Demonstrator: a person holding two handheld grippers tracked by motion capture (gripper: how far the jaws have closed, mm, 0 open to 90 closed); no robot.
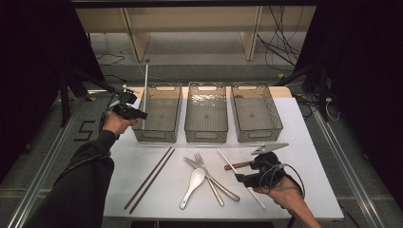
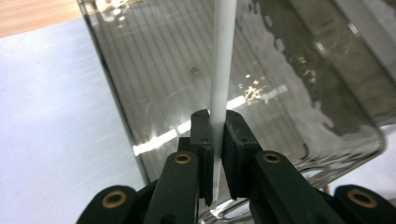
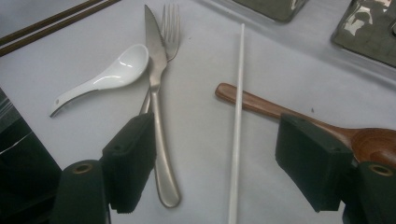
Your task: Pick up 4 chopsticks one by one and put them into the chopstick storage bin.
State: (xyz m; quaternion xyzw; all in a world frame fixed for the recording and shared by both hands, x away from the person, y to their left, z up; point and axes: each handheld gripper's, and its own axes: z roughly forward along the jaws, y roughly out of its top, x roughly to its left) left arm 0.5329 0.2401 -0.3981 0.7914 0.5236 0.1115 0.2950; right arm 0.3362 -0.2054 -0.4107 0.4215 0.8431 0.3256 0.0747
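Observation:
My left gripper (image 1: 141, 114) is shut on a white chopstick (image 1: 145, 88) and holds it nearly upright at the left bin's (image 1: 157, 134) left wall. In the left gripper view the jaws (image 2: 215, 122) pinch the chopstick (image 2: 221, 70) near its lower end, with the bin's (image 2: 299, 93) clear wall behind it. My right gripper (image 1: 241, 178) rests open at the table's front right. In the right gripper view, a second white chopstick (image 3: 236, 121) lies on the table between my open right gripper's (image 3: 219, 140) jaws. A wooden spoon (image 3: 261, 105) crosses under it.
Three clear bins stand in a row at the back: the left one, the middle (image 1: 206, 135) and the right (image 1: 257, 135). On the white table lie a pair of brown chopsticks (image 1: 150, 177), a white soup spoon (image 1: 193, 185), a fork (image 1: 207, 175) and a knife (image 1: 214, 180).

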